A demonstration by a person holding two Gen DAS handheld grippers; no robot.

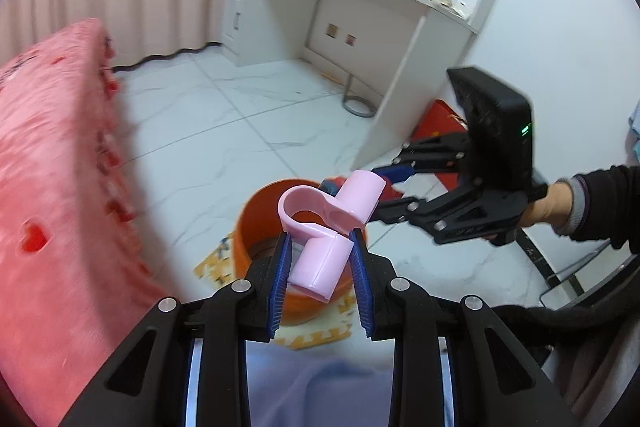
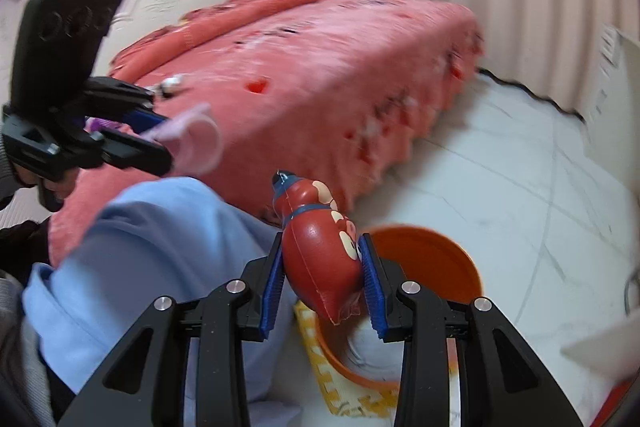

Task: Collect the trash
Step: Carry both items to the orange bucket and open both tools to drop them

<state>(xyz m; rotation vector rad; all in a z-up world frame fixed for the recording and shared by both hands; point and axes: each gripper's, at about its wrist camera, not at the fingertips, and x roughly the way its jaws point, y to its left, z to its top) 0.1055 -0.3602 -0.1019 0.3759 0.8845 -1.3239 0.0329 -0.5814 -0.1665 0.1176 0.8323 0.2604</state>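
My left gripper (image 1: 320, 238) is shut on a pink plastic piece (image 1: 320, 267), a short tube with a curved clip arm. It hangs over the orange bucket (image 1: 256, 227) on the floor. My right gripper (image 2: 322, 240) is shut on a red inflated toy-like wrapper (image 2: 320, 251) with cream patches, beside the bucket's rim (image 2: 432, 251). In the left wrist view the right gripper (image 1: 380, 193) reaches in from the right, held by a hand in a dark sleeve. In the right wrist view the left gripper (image 2: 166, 141) shows at the left, blurred, with the pink piece (image 2: 196, 139).
A bed with a pink-red blanket (image 2: 320, 67) stands close beside the bucket. A yellow patterned mat (image 1: 216, 263) lies under the bucket. A white desk (image 1: 360, 7) stands at the far wall on a white tiled floor (image 1: 240, 115). A knee in light blue trousers (image 2: 140, 247) is near.
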